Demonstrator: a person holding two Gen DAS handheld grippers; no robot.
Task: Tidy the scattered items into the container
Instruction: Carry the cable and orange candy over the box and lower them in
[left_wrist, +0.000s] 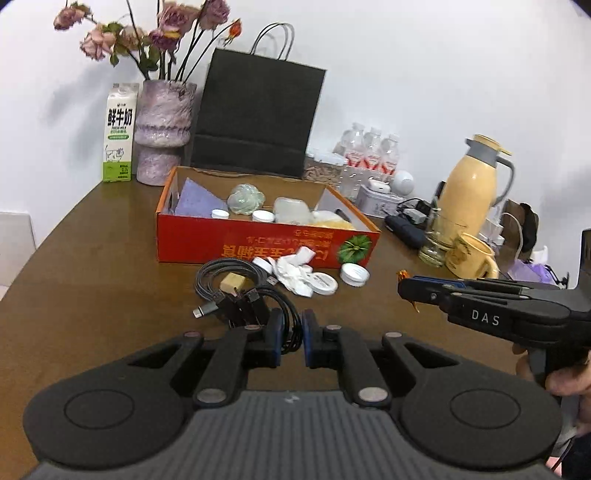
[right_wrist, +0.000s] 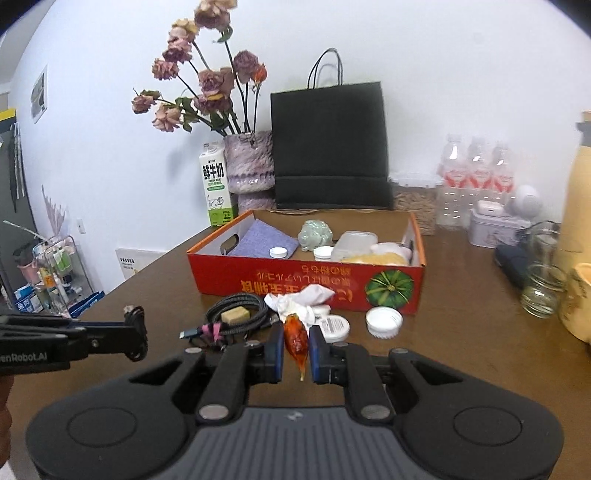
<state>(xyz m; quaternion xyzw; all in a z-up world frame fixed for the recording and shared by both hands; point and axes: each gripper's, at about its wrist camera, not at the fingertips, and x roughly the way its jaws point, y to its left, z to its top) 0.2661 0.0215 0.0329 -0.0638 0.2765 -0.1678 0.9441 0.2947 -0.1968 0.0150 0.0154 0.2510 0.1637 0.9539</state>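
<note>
The red cardboard box (left_wrist: 258, 248) (right_wrist: 306, 285) stands open mid-table, holding a purple cloth, a green figurine, white caps and a plastic tub. My left gripper (left_wrist: 292, 341) (right_wrist: 138, 325) is shut on a loop of black cable (left_wrist: 291, 325), whose plugs spread just ahead of it. To its right, my right gripper (right_wrist: 296, 347) (left_wrist: 402, 290) is shut on an orange wrapped sweet (right_wrist: 295, 338). In front of the box lie a coiled grey braided cable (left_wrist: 221, 271) with a beige block (left_wrist: 232, 282), crumpled white tissue (left_wrist: 295, 273) and white round lids (left_wrist: 354, 274).
Along the back wall stand a milk carton (left_wrist: 119, 133), a vase of dried roses (left_wrist: 162, 133), a black paper bag (left_wrist: 258, 118) and water bottles (left_wrist: 373, 151). At the right are a yellow thermos jug (left_wrist: 469, 192), a glass (left_wrist: 434, 240) and a yellow mug (left_wrist: 471, 256).
</note>
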